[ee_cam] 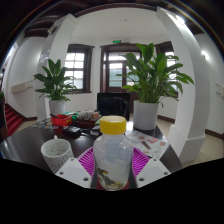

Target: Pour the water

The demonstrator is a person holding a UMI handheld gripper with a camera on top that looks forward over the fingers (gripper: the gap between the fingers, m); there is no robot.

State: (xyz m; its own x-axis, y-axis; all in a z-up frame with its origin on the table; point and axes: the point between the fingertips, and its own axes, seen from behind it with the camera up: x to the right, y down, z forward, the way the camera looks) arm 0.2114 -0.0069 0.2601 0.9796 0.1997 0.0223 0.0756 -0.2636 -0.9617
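Note:
A clear plastic bottle [112, 157] with a yellow cap [113, 125] stands upright between my fingers. My gripper [112, 170] is shut on the bottle, with the magenta pads [87, 159] pressing its sides. A white cup [56, 153] stands on the dark table [25, 145] just left of the bottle and the left finger.
Red and other small items [62, 122] lie further back on the table. A white paper or pack [152, 147] lies right of the bottle. Two large potted plants [151, 78] stand behind the table, with a dark chair [113, 104] and windows beyond.

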